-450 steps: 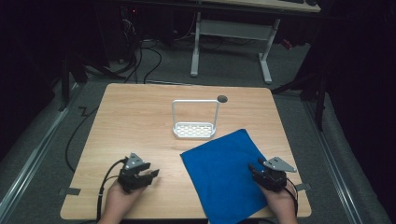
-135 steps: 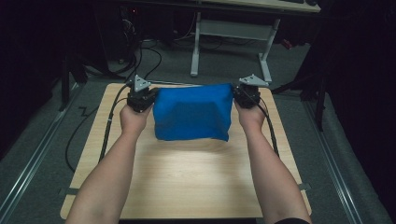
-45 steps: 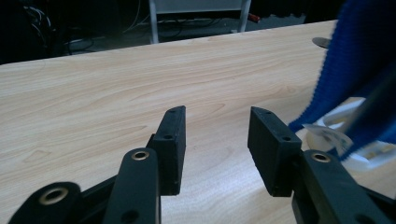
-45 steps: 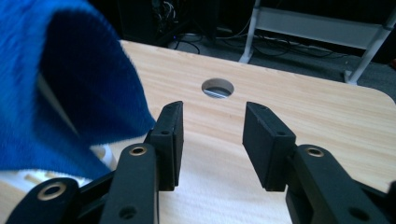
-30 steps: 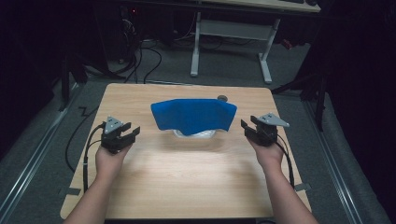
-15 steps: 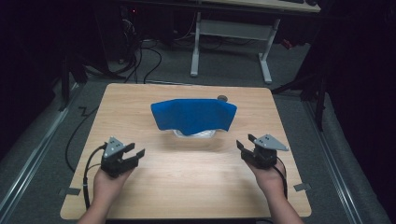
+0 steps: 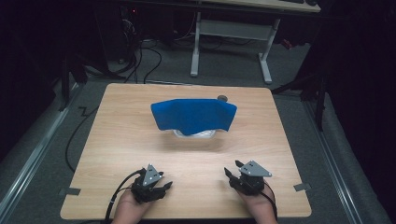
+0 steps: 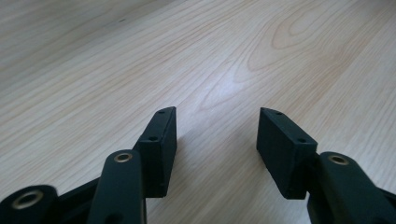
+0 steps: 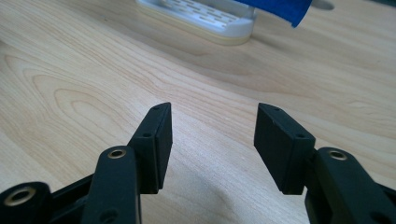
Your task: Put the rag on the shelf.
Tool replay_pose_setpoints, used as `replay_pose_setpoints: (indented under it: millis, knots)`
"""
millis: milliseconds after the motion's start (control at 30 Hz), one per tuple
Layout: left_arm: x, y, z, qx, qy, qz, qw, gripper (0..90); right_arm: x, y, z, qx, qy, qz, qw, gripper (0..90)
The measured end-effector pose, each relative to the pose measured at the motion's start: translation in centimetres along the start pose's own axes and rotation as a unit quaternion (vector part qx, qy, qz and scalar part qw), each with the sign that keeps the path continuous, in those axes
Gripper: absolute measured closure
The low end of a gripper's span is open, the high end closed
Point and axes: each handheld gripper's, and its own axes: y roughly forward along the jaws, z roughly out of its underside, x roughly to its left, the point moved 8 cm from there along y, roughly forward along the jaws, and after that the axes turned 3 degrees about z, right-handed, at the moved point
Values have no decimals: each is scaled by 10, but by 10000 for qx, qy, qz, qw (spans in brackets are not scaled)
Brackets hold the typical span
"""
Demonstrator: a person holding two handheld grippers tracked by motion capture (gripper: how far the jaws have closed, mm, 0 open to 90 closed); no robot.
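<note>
Resting low over the near edge of the pale wooden table (image 7: 140, 140), the left gripper (image 7: 161, 186) and the right gripper (image 7: 231, 173) each point away from the person toward the table's middle. Both pairs of black jaws stand released, wide apart, with bare wood grain between them and nothing grasped; the left jaws have just been opening further. In the left gripper view the left gripper (image 8: 217, 135) hangs close above plain tabletop. In the right gripper view the right gripper (image 9: 212, 130) faces the white slotted plastic rack base (image 9: 198, 17), which stands well apart from its fingertips. Farther out, at the centre of the far half of the table, the blue rectangular cloth (image 7: 194, 115) hangs draped over the white wire-framed rack (image 7: 195, 134), hiding the frame; a strip of the white base shows beneath the cloth's lower hem. What the rack holds beneath the cloth cannot be told. A small dark round hole (image 7: 222, 98) sits in the tabletop just behind the cloth's right corner.
</note>
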Motion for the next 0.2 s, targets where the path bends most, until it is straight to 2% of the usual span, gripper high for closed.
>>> replay_pose_setpoints:
  millis: [33,67,133,167,200]
  knots:
    - [-1,0,-1,-22,-1,15,10000,482,-1,2,0,9,-25,17,10000,475]
    - [-4,1,-2,-153,-181,65,9997,481,-3,2,0,-3,-37,23,10000,475]
    - [-5,-1,-1,-192,-257,104,9994,481,-6,1,2,20,19,23,10000,475]
    - [0,-4,1,-73,-96,80,9999,480,-7,0,3,31,55,20,10000,475]
    - [1,-5,2,-87,-135,75,9998,481,-9,0,4,38,100,22,9999,474]
